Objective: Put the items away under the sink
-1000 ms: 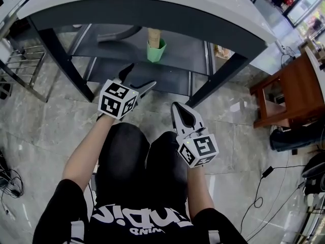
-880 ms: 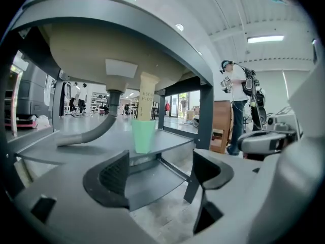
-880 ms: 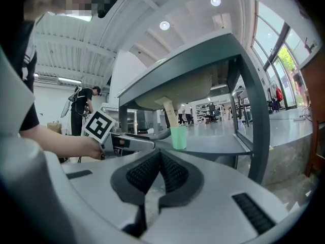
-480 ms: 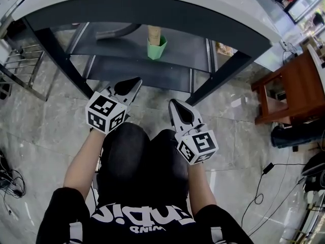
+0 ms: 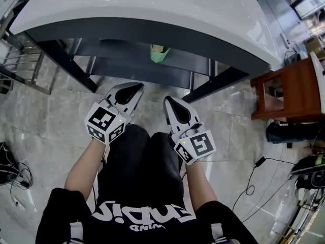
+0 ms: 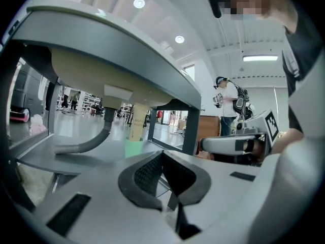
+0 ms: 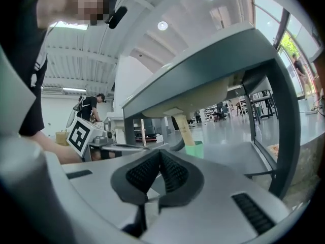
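Head view: left tool [image 5: 133,89], just closed empty, clear of countertop [image 5: 152,28] edge.

White lettering on the shirt [image 5: 142,223] cannot be read.

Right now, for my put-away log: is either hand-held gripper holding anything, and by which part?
Nothing is held. The left hand-held gripper has just closed on nothing; the right hand-held gripper is shut and empty.

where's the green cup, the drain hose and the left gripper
green cup [image 5: 159,55], head view, its front wall
drain hose [image 6: 87,143], left gripper view, its bend
left gripper [image 5: 137,88], head view, between its shut fingertips
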The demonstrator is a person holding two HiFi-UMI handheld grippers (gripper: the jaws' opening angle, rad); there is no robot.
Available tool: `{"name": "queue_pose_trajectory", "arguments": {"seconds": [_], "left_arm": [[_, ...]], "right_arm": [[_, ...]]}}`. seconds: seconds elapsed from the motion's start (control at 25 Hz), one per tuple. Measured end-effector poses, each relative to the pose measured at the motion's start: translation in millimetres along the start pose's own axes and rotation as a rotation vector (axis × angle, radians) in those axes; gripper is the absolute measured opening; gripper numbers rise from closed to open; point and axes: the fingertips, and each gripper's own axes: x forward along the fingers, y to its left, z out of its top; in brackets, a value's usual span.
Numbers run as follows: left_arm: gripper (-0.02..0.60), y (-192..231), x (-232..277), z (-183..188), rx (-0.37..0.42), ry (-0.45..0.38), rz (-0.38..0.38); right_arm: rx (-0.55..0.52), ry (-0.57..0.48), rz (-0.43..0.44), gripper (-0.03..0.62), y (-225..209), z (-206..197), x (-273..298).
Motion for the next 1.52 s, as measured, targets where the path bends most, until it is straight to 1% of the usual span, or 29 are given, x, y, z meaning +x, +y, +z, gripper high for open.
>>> {"name": "queue_pose_trajectory", "arguments": {"seconds": [0.2, 0.36, 0.48, 0.56, 0.72, 0.8, 0.88, 0.96, 1.08, 1.2, 1.28, 1.4, 1.52], "left_arm": [[0.02, -31, -33, 54, -0.032, -0.003, 0.023], [0.02, -48, -64, 126, -0.031, 0.048, 0.021], [0.02, -54, -94, 184, -0.047, 0.086, 0.023], [0.02, -60, -108, 223, -0.042, 0.103, 0.019], [0.02, -74, -117, 296, -0.037, 0.134, 0.029], [0.02, -77, -121, 327, -0.044, 0.127, 0.037], [0.02, -78, -126, 353, -0.048, 0.106, 0.04], [0.02, -80, -131, 375, -0.05, 0.08, 0.031], [0.02, -80, -133, 404, -0.035, 0.04, 0.006], [0.02, -81, -139, 422, -0.053, 0.014, -0.026], [0.02, -81, -143, 428, -0.062, 0.02, -0.044], [0.02, -83, -148, 433, -0.059, 0.042, -0.063], [0.02, -85, -151, 440, -0.049, 0.047, -0.077]], "right_arm": [[0.053, 0.029, 0.017, 0.018, 25, 59, -16], [0.11, 0.059, -0.009, 0.018, 41, 130, -31], [0.137, 0.076, -0.003, 0.018, 64, 187, -39], [0.141, 0.082, -0.001, 0.018, 74, 226, -45], [0.143, 0.095, -0.013, 0.018, 80, 309, -58], [0.13, 0.099, -0.024, 0.018, 85, 341, -64], [0.104, 0.097, -0.014, 0.018, 93, 366, -66], [0.098, 0.081, -0.011, 0.018, 101, 383, -65], [0.111, 0.052, -0.044, 0.018, 102, 397, -62], [0.103, 0.032, -0.067, 0.018, 106, 409, -62], [0.104, 0.018, -0.081, 0.018, 108, 415, -62], [0.106, 0.001, -0.101, 0.018, 109, 424, -63], [0.104, -0.001, -0.111, 0.018, 110, 430, -62]]}}
